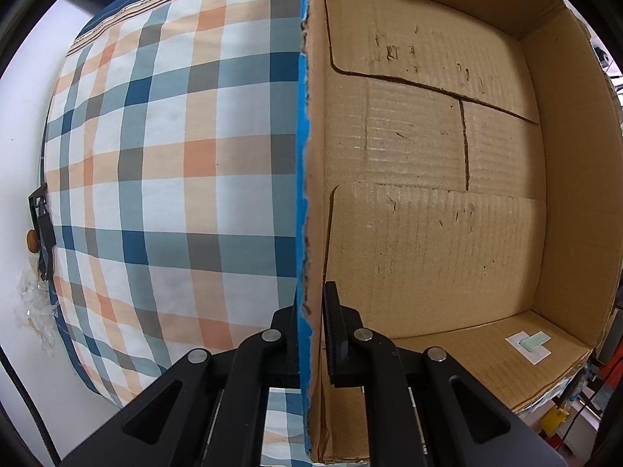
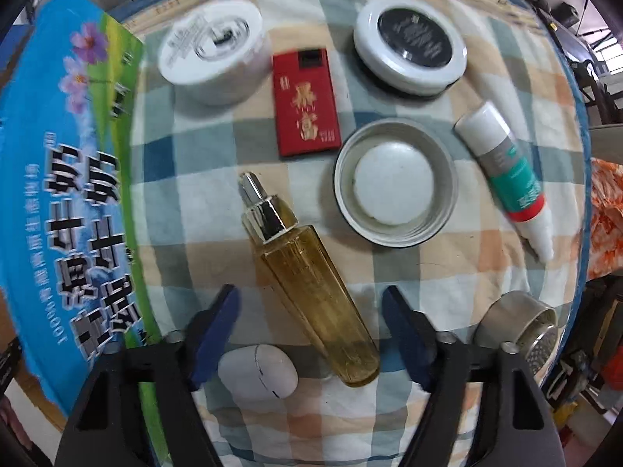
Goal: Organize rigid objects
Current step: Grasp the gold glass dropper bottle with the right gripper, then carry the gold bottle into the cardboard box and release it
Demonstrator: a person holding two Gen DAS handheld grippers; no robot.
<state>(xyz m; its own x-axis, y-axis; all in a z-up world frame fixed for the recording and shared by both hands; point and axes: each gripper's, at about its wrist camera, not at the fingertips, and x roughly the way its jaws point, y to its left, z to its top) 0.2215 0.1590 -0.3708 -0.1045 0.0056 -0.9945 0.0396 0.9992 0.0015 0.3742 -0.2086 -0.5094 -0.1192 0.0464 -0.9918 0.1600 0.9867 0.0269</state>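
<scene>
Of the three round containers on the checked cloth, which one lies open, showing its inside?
The silver metal tin with a white disc inside; the white jar and the black-topped white jar are both closed.

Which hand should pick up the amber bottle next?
Right. Its hand-held gripper already straddles the amber bottle, pads not yet touching. The left hand-held gripper is clamped on the box wall.

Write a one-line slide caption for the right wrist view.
Right gripper open astride an amber glass bottle lying on a checked cloth.
</scene>
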